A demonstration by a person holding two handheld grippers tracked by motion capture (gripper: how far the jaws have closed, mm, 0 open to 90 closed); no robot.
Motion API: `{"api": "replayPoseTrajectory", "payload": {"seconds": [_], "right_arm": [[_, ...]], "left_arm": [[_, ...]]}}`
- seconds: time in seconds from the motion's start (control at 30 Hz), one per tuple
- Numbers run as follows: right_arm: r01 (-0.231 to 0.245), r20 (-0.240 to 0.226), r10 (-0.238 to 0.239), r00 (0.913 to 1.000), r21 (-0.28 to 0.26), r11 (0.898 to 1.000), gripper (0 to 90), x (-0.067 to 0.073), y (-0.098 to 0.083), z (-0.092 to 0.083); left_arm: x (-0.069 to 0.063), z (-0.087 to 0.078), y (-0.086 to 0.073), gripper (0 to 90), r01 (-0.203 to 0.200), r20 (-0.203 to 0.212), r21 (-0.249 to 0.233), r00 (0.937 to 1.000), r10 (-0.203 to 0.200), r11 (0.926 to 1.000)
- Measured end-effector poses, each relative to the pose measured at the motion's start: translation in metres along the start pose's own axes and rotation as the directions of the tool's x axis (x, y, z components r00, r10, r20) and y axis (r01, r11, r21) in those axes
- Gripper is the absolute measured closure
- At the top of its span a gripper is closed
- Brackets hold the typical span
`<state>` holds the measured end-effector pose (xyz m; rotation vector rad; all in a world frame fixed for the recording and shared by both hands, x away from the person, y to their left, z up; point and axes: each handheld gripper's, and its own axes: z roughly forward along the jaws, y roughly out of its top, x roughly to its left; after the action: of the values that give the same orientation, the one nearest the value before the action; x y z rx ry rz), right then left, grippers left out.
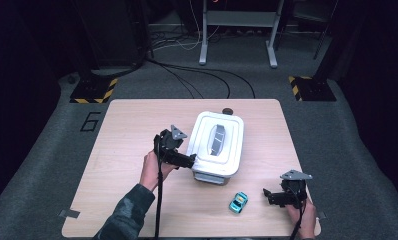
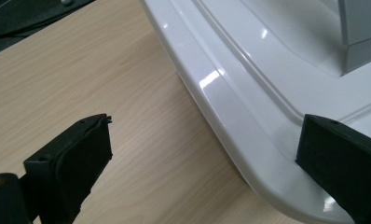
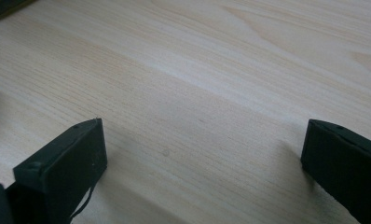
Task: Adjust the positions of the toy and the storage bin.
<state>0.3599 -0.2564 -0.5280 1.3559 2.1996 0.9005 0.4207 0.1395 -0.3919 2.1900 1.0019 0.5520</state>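
A white plastic box [image 1: 199,176] with a white lid [image 1: 207,127] and a grey handle [image 1: 218,139] sits in the middle of the wooden table [image 1: 132,130]. My left gripper [image 1: 191,161] is open at the box's front-left corner. In the left gripper view, one jaw is over the lid's rim [image 2: 230,107] and the other over bare wood, with the left gripper [image 2: 204,154] closed on nothing. A small teal toy car [image 1: 238,201] lies in front of the box. My right gripper [image 1: 267,195] is open just right of the car, and the right gripper [image 3: 204,149] has only bare table between its jaws.
A small dark round object [image 1: 227,111] lies behind the box near the table's far edge. The table's right edge is close to my right hand [image 1: 307,215]. Cables [image 1: 207,75] and stand feet [image 1: 93,90] lie on the grey floor beyond the table.
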Motion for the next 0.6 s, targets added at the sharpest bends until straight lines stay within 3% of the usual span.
{"api": "replayPoseTrajectory", "payload": {"seconds": [0.17, 0.43, 0.6], "right_arm": [[-0.001, 0.0, 0.001, 1.0, 0.0, 1.0, 0.0, 0.0, 0.0, 0.0], [0.004, -0.001, -0.004, 1.0, 0.0, 1.0, 0.0, 0.0, 0.0, 0.0], [0.004, -0.001, -0.004, 1.0, 0.0, 1.0, 0.0, 0.0, 0.0, 0.0]], "left_arm": [[-0.01, 0.0, 0.009, 0.6, -0.01, -0.003, -0.03, 0.9999, 0.01, 0.9995], [-0.034, 0.013, 0.032, 0.0, -0.021, 0.015, -0.055, 0.9996, 0.022, 0.9983], [-0.051, 0.023, 0.045, 9.4, -0.052, 0.002, -0.075, 0.9986, 0.052, 0.9958]]}}
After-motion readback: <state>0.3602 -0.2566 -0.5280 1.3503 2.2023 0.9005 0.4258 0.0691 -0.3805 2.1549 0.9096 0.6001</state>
